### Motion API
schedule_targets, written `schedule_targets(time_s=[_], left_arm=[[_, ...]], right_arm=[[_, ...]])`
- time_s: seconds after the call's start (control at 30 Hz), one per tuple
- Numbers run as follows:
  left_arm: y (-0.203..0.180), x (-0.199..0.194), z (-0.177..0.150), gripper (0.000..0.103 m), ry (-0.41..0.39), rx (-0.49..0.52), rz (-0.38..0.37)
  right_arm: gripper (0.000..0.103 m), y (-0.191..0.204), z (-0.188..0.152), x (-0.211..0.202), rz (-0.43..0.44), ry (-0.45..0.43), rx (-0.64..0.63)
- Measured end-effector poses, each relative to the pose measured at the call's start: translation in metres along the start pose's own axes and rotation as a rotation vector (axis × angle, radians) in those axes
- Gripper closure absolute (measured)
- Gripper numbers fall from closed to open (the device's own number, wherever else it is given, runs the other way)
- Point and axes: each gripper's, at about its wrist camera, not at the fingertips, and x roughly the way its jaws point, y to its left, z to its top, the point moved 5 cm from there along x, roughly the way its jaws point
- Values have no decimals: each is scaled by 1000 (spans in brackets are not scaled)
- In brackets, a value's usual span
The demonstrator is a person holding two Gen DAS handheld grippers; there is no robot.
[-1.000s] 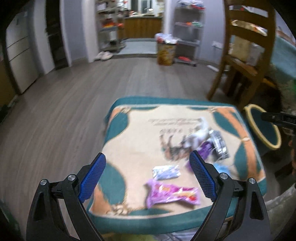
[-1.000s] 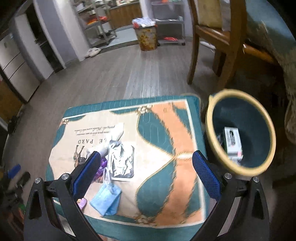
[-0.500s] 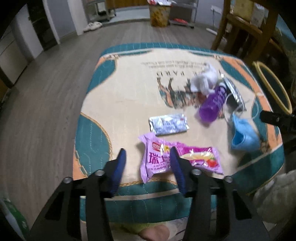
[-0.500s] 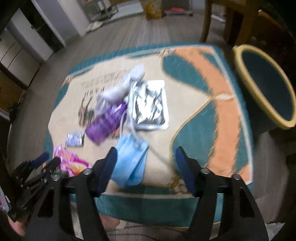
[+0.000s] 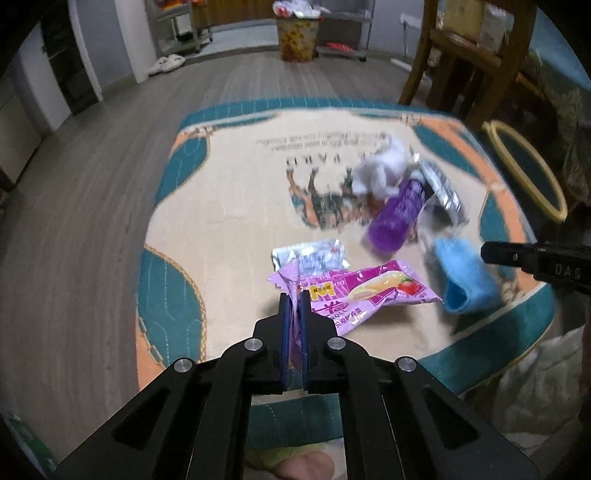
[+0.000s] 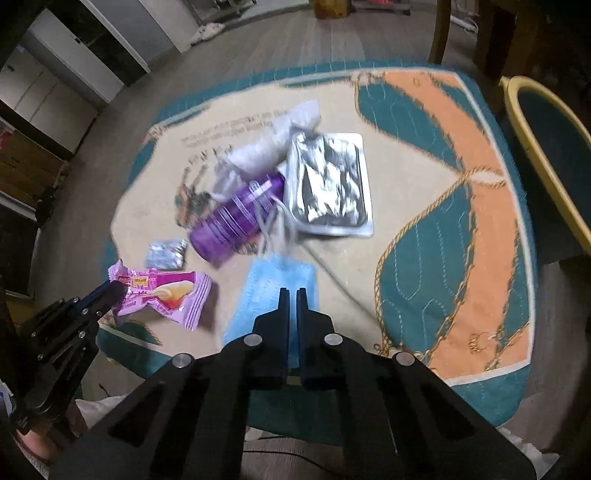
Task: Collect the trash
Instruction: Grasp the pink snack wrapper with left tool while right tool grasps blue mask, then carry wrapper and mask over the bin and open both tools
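Trash lies on a patterned cloth-covered table (image 5: 229,206). My left gripper (image 5: 294,295) is shut on the near edge of a pink snack wrapper (image 5: 362,291), also seen in the right wrist view (image 6: 166,295). My right gripper (image 6: 291,293) is shut on a blue face mask (image 6: 273,291), which shows in the left wrist view (image 5: 461,280). Further off lie a purple bottle (image 6: 236,221), a silver foil pouch (image 6: 328,184), a small silver packet (image 5: 310,254) and crumpled white tissue (image 5: 380,166).
A yellow-rimmed teal bin (image 6: 539,147) stands beside the table's right edge. A wooden chair (image 5: 461,55) is beyond the far right corner. Wooden floor (image 5: 92,166) lies to the left, with a patterned waste basket (image 5: 295,33) far back.
Both grippers closed from wide open: the left onto the pink wrapper, the right onto the blue mask. Both moved down close to the table's near edge.
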Motion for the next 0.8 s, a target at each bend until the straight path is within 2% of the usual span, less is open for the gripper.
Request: schedule_targets(time_s=[0.27, 0.37, 0.4, 0.43, 0.53, 0.63, 0.7, 0.73, 0.77, 0.8], left_arm=[[-1, -45, 34, 97, -145, -48, -41], [-3, -65, 56, 97, -201, -18, -31], [-3, -71, 64, 97, -215, -14, -33], [-2, -77, 72, 97, -228, -11, -32], [0, -93, 95, 97, -255, 6, -25], [-2, -101, 113, 97, -265, 45, -11], [-8, -104, 120, 97, -269, 76, -9], [-12, -105, 125, 97, -271, 93, -14], [-15, -105, 128, 97, -274, 98, -22], [-18, -105, 131, 97, -277, 100, -38]], right_arm=[[103, -9, 20, -48, 60, -107, 14], [102, -9, 14, -41, 62, -75, 8], [101, -8, 9, -31, 61, -41, 2], [96, -6, 4, -26, 57, -24, -3], [70, 0, -5, -3, 32, 13, -33], [68, 4, -10, 15, 8, 51, -65], [70, 4, -12, 26, 5, 72, -77], [88, 3, -12, 29, 14, 78, -77], [101, 2, -11, 30, 16, 84, -76], [101, 0, -9, 26, 13, 75, -72]])
